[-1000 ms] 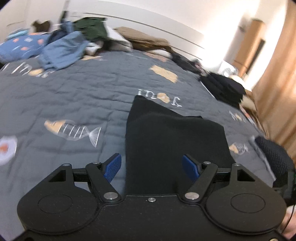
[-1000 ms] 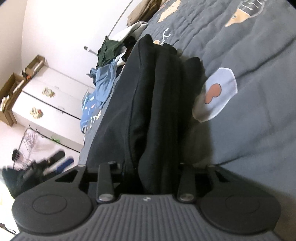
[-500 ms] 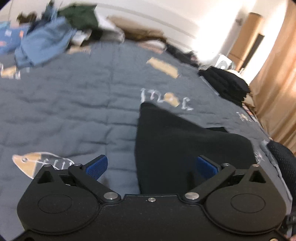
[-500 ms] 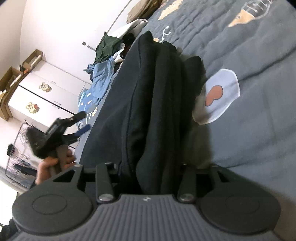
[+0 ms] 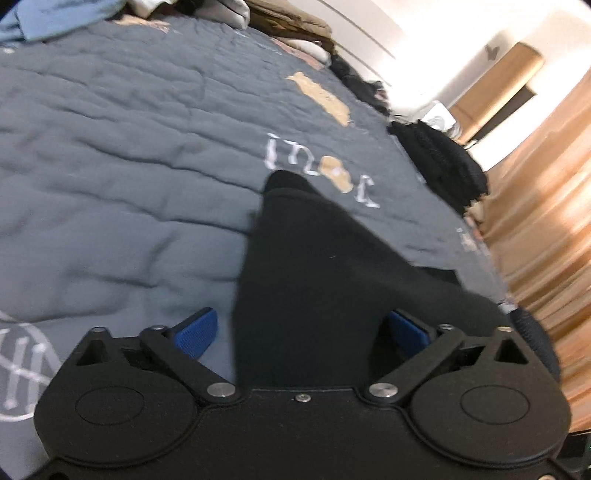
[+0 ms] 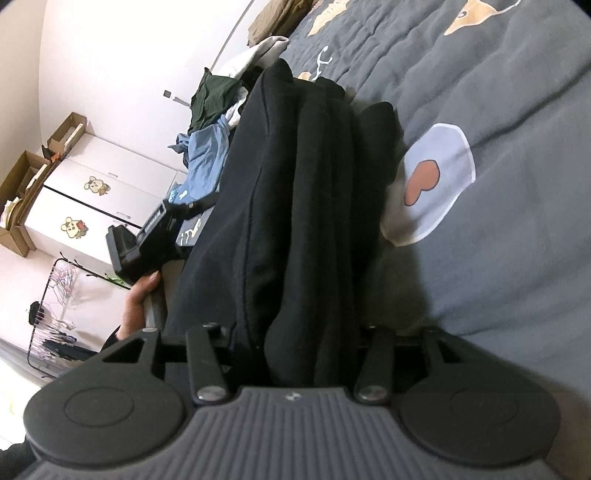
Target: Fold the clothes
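A folded black garment lies on the grey quilt and runs forward between my left gripper's blue pads. My left gripper is open wide, with the cloth's left edge apart from the left pad. In the right wrist view the same black garment shows as several stacked layers on edge. My right gripper is shut on its near end, its fingertips buried in the cloth. A hand holds the left gripper against the garment's far side.
Loose clothes are heaped along the headboard, among them a blue garment. A stack of black clothes sits at the bed's right edge by an orange curtain. A white wardrobe, cardboard boxes and a wire rack stand beyond the bed.
My left gripper has opened wider and come in against the black garment's side; the right view shows it arriving from the left. My right gripper keeps its hold.
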Demonstrator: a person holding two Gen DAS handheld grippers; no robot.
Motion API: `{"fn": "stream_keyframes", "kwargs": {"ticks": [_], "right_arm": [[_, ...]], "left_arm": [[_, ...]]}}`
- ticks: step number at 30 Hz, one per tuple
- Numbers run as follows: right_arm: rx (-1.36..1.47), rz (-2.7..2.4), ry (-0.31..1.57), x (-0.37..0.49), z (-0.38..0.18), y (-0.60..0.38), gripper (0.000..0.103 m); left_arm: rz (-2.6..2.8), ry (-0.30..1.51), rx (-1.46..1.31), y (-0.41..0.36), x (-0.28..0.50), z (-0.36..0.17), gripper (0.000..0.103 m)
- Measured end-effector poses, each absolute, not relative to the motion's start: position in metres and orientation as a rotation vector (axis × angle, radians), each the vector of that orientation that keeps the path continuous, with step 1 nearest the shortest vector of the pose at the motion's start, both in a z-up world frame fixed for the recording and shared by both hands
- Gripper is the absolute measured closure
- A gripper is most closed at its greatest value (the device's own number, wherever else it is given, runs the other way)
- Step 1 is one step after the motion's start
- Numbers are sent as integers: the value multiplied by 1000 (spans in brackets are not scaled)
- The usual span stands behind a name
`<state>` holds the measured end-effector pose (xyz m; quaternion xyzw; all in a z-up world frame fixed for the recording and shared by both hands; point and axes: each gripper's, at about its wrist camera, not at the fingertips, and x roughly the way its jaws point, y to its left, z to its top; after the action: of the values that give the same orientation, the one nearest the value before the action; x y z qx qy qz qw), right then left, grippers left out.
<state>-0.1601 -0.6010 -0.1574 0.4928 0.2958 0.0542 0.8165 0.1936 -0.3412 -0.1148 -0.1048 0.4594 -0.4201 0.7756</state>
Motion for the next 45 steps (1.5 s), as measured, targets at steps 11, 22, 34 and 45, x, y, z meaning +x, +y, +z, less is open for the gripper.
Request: {"fn": "stream_keyframes", "kwargs": {"ticks": [11, 22, 34, 45], "right_arm": [[1065, 116, 629, -160, -158, -600, 54], [1066, 121, 572, -164, -148, -596, 64], [1067, 176, 507, -175, -114, -594, 68], [1009, 223, 416, -216, -60, -615, 68]], "left_arm": [[-1003, 1090, -242, -365, 216, -126, 16], [-1036, 980, -156, -363, 199, -106, 76], [-1064, 821, -179, -349, 148, -37, 80], [-1111, 644, -200, -341, 73, 52, 80]]}}
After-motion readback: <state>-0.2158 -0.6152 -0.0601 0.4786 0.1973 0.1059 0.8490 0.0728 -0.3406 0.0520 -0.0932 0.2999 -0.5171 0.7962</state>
